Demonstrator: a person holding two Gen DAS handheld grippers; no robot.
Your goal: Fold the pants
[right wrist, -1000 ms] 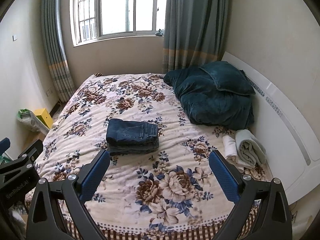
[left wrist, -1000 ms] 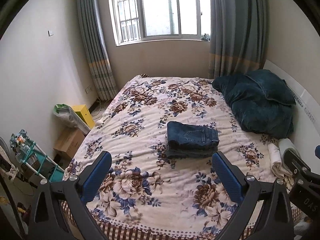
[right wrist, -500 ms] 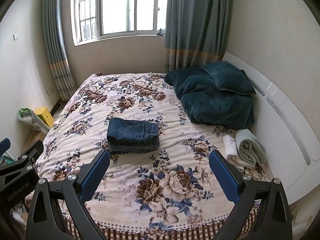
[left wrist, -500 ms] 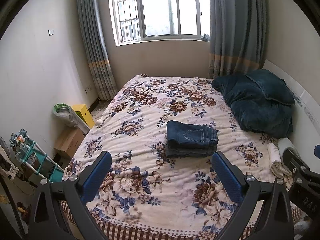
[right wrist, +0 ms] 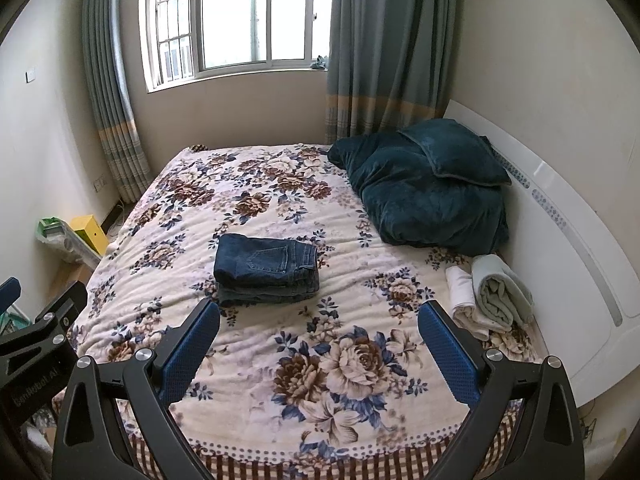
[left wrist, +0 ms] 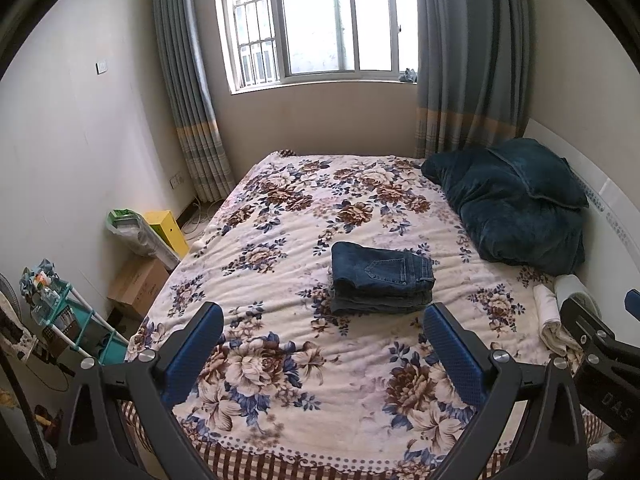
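The blue jeans (left wrist: 382, 278) lie folded in a compact stack in the middle of the floral bedspread (left wrist: 280, 240); they also show in the right wrist view (right wrist: 266, 268). My left gripper (left wrist: 322, 350) is open and empty, held back above the bed's near edge, well short of the jeans. My right gripper (right wrist: 320, 350) is open and empty too, at about the same distance, with the jeans ahead to its left. Each gripper's body shows at the edge of the other's view.
A dark teal blanket and pillow (right wrist: 428, 192) are piled at the headboard side. Rolled towels (right wrist: 490, 298) lie by the white headboard (right wrist: 568, 248). On the floor to the left stand a yellow box (left wrist: 168, 230), a cardboard box (left wrist: 138, 284) and a teal rack (left wrist: 72, 320).
Both grippers have drawn slightly back and up from the bed; the jeans sit a little farther off in both views. The jeans have not moved on the bed.
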